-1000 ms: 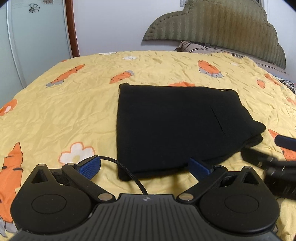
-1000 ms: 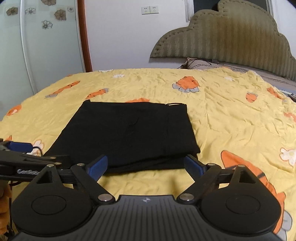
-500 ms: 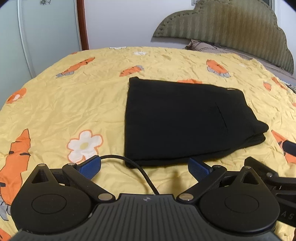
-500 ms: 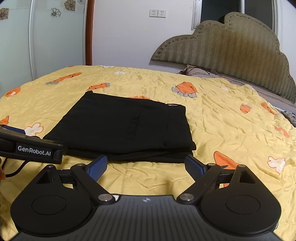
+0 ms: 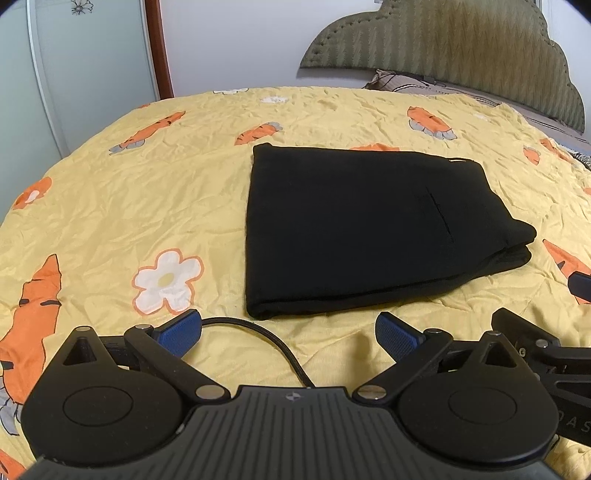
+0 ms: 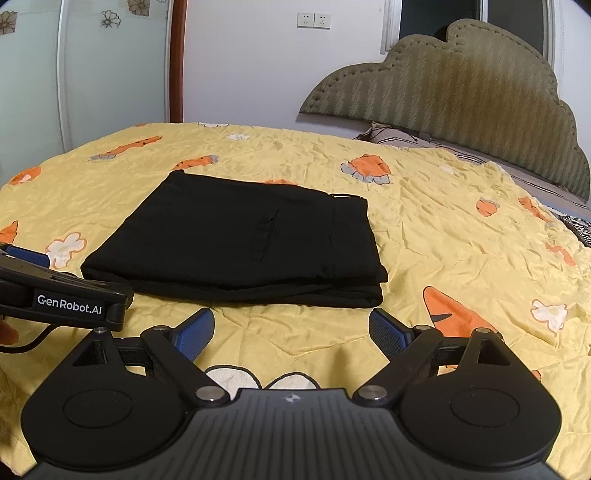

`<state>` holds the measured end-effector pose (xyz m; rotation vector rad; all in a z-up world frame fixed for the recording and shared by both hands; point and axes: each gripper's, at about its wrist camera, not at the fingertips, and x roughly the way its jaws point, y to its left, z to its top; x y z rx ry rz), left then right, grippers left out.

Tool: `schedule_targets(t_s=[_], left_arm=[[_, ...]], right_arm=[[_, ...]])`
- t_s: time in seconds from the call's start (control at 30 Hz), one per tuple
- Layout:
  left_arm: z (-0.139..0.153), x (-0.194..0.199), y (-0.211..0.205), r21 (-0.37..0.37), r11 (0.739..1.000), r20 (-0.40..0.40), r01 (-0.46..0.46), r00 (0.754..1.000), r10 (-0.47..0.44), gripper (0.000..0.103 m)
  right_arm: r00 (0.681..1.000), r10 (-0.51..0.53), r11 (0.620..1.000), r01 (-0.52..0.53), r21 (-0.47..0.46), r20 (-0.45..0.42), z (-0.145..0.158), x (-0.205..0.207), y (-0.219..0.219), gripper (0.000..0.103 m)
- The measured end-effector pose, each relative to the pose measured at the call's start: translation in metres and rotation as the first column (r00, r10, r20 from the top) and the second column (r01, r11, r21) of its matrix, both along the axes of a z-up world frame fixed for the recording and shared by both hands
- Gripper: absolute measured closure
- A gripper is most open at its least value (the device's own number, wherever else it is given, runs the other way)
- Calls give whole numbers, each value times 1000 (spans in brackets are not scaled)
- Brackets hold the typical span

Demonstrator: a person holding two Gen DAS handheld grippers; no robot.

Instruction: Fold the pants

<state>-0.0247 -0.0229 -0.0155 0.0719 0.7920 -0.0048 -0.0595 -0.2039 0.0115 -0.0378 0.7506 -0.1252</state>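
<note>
Left wrist view: pants (image 5: 354,229) lay folded flat on bed (image 5: 110,206); task looked finished. Left tool (image 5: 288,332) and right tool (image 6: 291,328) both spread, empty.

You get soft, warm indoor light in both views, bright enough to see everything. It seems to fall from above, since the shadows are small and faint. The black pants (image 5: 354,229) drop a thin dark line of shadow along their near edge on the yellow bedspread (image 5: 110,206). They are so dark that you can hardly see their folds. There is no glare, only tiny shiny spots on the metal screws. Both pictures are sharp, with no blur. The lens bends things: the bed looks round like a hill, and the corners go black. The window (image 6: 439,14) is dark.
</note>
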Motion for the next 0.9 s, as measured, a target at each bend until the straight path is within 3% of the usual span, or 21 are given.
schedule_targets(t_s=[0.4,0.67,0.9], left_arm=[[-7,3,4,-4,1000,3,-29,1000,29,2],[-20,7,6,-2,1000,-10,-30,999,30,2],[-23,7,2,12,1000,-4,-18,1000,19,1]], right_arm=[[1000,5,1000,-5,8,-5,-6,3,0,12],[1000,0,998,1,70,-23,-19,6,-4,12],[1000,9,1000,-9,28,8,-15,8,1,11]])
